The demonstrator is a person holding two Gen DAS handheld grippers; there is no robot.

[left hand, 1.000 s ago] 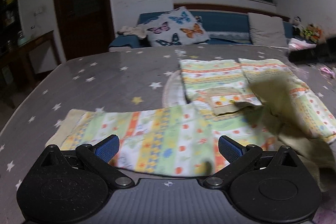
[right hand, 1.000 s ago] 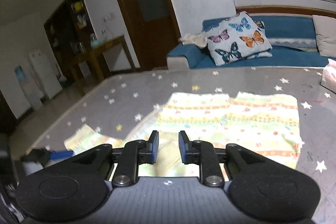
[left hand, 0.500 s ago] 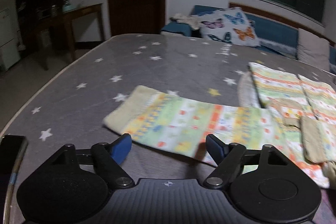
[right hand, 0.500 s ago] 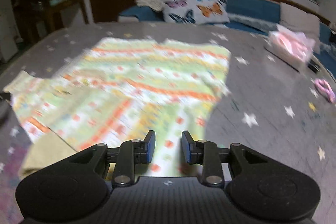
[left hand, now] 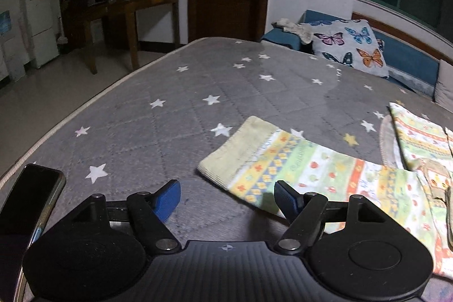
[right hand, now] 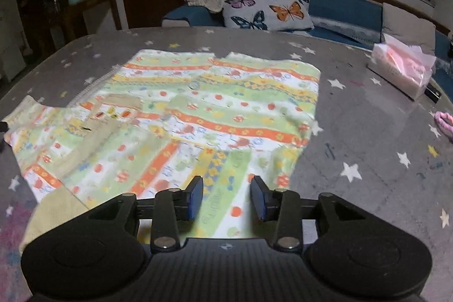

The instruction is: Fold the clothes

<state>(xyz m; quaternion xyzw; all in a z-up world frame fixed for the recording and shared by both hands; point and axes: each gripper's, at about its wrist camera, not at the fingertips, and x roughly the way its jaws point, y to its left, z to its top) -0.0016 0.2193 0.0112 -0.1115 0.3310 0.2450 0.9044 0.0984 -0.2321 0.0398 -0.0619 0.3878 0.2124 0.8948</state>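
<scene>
Left gripper (left hand: 227,198): jaws stand wide, nothing pinched. The sleeve cuff (left hand: 243,152) of the patterned garment (left hand: 339,180) lies just ahead of the right-hand pad, centre-right of the left wrist view; pad looks close to the cloth edge, can't tell if it touches.

Right gripper (right hand: 227,198): jaws opening, partway apart. Garment (right hand: 198,115) shows between and under the pads, but neither pad presses on it (cloth lies flat, no pinch or lift visible).

Garment position: spread on the grey star-print table cover (left hand: 175,104). In the right wrist view it fills the centre and left of the frame, with its far edge toward the sofa side and its near hem running under the gripper. One sleeve stretches out to the left edge of that frame. A plain yellowish patch of lining or underside shows at lower left.

Other stuff:
- phone (left hand: 25,214), dark screen, lower left of the left wrist view, at the table edge
- tissue pack (right hand: 402,70), pink, upper right of the right wrist view, well apart from the garment
- small pink item (right hand: 445,122) at the right edge, can't identify it
- butterfly cushion (right hand: 264,6) on the blue sofa behind the table
</scene>
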